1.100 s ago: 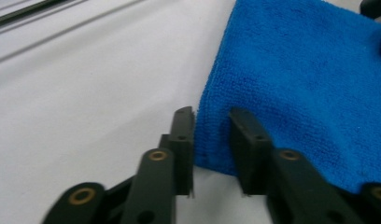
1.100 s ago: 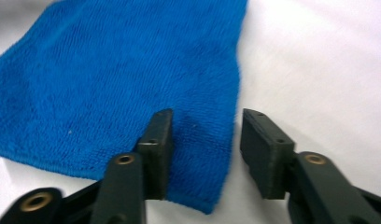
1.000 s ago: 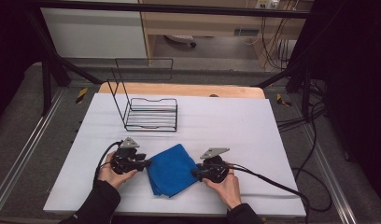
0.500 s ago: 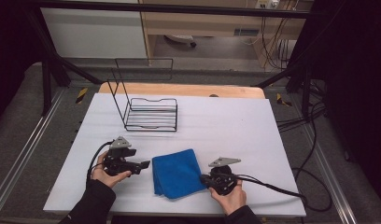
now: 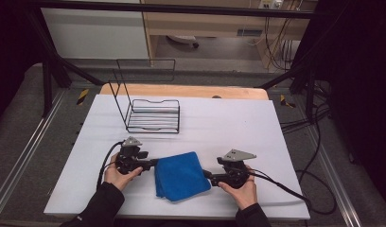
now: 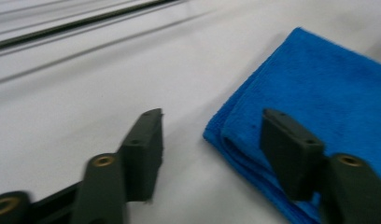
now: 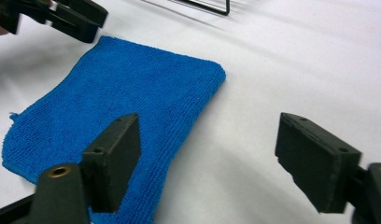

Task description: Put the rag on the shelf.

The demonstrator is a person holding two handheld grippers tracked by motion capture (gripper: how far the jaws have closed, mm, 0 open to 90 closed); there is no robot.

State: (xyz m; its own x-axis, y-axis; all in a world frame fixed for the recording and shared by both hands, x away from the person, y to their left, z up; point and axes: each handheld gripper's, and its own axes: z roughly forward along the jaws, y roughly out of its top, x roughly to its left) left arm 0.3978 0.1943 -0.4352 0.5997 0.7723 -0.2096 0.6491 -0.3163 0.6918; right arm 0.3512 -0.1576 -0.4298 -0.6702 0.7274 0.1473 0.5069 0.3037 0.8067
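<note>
A folded blue cloth (image 5: 181,176) lies flat on the white table top (image 5: 229,123), near its front edge. My left gripper (image 5: 152,163) sits at the cloth's left edge. In the left gripper view its jaws (image 6: 212,116) straddle the cloth's corner (image 6: 328,79); they have just been closing, and the pads stand clear of it. My right gripper (image 5: 207,175) is at the cloth's right edge. Its jaws (image 7: 209,123) have just been opening and stand wide, one over the cloth's border (image 7: 123,88), with nothing gripped.
A black wire rack (image 5: 151,113) stands on the table behind the cloth, toward the left. A cable (image 5: 285,189) trails from the right gripper across the table's front right. A wooden board edge (image 5: 181,90) runs along the back.
The cloth has settled from a skewed lie to flat and squarer. The right gripper let go, opened and backed off to the right. The left gripper drew away, then returned to the cloth's left edge.
</note>
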